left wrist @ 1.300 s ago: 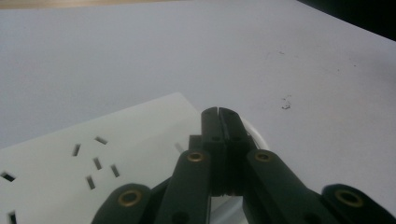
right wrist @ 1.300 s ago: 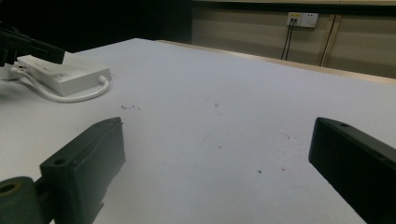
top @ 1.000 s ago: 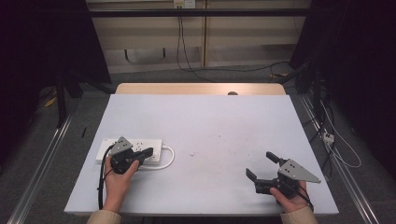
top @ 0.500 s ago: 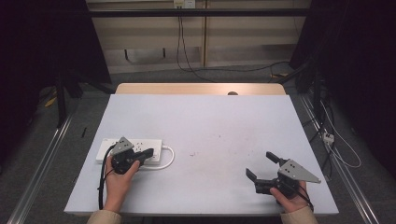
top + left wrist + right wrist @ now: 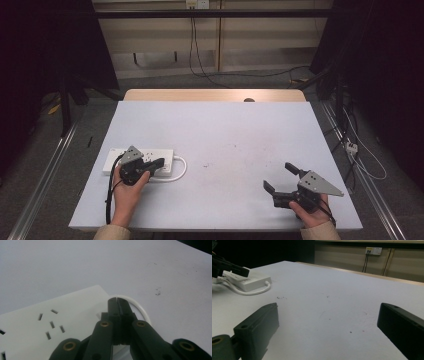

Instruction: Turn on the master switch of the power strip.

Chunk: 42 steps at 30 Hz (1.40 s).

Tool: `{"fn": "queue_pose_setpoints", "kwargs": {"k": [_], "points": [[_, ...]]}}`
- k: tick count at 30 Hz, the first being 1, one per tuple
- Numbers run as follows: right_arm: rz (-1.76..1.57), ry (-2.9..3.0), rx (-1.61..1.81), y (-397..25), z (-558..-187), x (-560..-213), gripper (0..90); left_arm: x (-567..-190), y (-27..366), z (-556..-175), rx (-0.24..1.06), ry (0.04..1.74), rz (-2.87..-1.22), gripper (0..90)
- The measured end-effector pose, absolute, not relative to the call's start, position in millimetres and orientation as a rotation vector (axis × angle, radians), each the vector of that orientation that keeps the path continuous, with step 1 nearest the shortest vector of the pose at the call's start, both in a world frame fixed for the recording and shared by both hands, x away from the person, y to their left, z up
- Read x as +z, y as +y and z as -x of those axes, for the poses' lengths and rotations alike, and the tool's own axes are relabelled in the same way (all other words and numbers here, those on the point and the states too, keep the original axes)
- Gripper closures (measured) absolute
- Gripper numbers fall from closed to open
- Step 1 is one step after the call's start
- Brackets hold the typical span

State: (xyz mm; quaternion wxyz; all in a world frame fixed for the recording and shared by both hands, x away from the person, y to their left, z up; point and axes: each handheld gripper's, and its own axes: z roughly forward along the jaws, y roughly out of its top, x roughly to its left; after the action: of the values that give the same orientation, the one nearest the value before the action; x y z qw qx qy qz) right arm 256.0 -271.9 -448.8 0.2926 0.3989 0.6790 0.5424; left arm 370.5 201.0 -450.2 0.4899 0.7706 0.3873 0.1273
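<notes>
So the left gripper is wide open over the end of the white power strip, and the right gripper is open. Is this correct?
Not quite: the left gripper is shut, as the left gripper view shows, over the end of the white power strip. The right gripper is open.

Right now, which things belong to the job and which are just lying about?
In the job:
power strip
its white cord
left claw, shut over the strip

Lying about:
right claw, open, over bare table
wall socket

The power strip (image 5: 50, 322) looks like smooth, slightly glossy white plastic, its cable (image 5: 136, 305) likewise glossy. Beneath the strip, the table (image 5: 225, 135) is matt, scuffed. The left gripper (image 5: 117, 302) is matt black plastic.
</notes>
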Motion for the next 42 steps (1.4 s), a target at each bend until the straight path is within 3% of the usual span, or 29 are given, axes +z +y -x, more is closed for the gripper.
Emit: {"fn": "queue_pose_setpoints", "kwargs": {"k": [42], "points": [[-1.064,1.799,1.454,-273.9,-255.1,-447.6,3.3,-453.2,195.0,-373.4,0.312,0.935,-1.911,90.0]]}}
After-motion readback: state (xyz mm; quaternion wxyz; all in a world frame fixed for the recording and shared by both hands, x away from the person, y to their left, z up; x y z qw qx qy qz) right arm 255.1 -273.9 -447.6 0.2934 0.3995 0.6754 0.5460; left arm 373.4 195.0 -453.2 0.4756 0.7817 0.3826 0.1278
